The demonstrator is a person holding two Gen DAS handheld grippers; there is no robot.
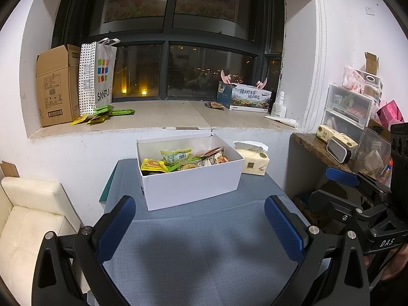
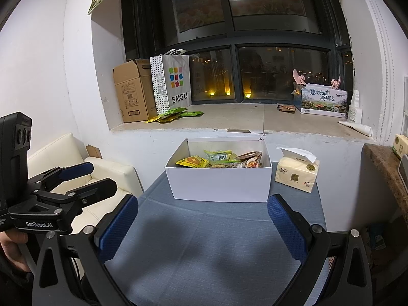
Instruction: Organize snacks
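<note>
Both black tongs [image 1: 200,225] [image 2: 202,225] carry blue textured pads [image 1: 117,227], silver screws, white lettering.

I counted one open white cardboard box [image 2: 219,186] of mixed snack packets on the blue cloth, one yellow soft tissue pack [image 2: 297,176] beside it, one brown corrugated carton [image 2: 131,94], one white paper shopping bag [image 2: 176,84], one printed rectangular gift box [image 2: 323,100], and two of my blue-padded black tongs, both gaping.

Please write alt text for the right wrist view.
A white box of snack packets stands on a blue table, with open, empty right tongs in front. A tissue pack sits beside it.
</note>
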